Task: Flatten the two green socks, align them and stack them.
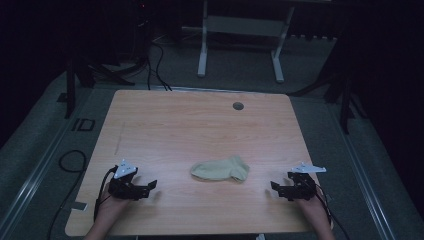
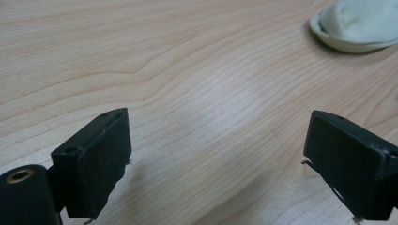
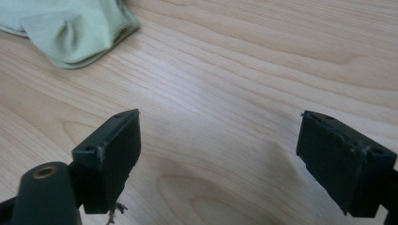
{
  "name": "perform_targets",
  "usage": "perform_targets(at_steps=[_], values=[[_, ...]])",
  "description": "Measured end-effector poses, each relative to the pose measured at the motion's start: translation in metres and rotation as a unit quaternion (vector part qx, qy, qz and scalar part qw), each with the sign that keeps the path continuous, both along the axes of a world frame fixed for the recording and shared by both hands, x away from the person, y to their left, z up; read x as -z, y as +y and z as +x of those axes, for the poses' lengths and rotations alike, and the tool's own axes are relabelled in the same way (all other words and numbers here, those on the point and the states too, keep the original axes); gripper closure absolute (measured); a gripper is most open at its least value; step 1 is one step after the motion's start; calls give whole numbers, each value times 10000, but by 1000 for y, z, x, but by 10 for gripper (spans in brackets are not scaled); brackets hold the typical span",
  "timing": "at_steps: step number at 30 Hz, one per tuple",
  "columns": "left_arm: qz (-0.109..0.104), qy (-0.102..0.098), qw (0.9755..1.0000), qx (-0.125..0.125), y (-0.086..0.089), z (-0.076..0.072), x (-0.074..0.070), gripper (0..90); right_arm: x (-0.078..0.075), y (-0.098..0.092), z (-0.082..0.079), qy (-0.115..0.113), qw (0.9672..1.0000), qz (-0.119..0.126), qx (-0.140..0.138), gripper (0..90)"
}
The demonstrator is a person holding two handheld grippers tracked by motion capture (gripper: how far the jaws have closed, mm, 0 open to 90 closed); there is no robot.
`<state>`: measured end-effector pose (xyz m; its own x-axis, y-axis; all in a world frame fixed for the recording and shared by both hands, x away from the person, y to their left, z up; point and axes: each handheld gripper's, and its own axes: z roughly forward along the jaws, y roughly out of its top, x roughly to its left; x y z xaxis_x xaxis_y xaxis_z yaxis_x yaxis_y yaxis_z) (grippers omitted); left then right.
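Flanking one sock [image 1: 220,169], two grippers

Pale green sock [image 1: 220,169] lying crumpled at lower centre on light wooden table [image 1: 200,125]. Round grey grommet [image 1: 238,106] near table's upper edge. White desk frame [image 1: 240,35] and black cables [image 1: 150,60] on grey floor, top of frame.

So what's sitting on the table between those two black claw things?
A pale green sock lies between the left gripper and the right gripper, touching neither. Bare wooden table on either side, as the high view shows.
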<state>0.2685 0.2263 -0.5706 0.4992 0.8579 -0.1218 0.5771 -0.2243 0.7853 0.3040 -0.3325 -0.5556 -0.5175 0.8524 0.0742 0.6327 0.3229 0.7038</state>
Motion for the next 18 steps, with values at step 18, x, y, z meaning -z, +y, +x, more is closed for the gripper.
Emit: perform_targets(at_steps=[18], values=[[-35, -455, 9982, -400, 13, -16, -8, 82, 1, -31, -12, -455, 9970, 63, 623, 142]])
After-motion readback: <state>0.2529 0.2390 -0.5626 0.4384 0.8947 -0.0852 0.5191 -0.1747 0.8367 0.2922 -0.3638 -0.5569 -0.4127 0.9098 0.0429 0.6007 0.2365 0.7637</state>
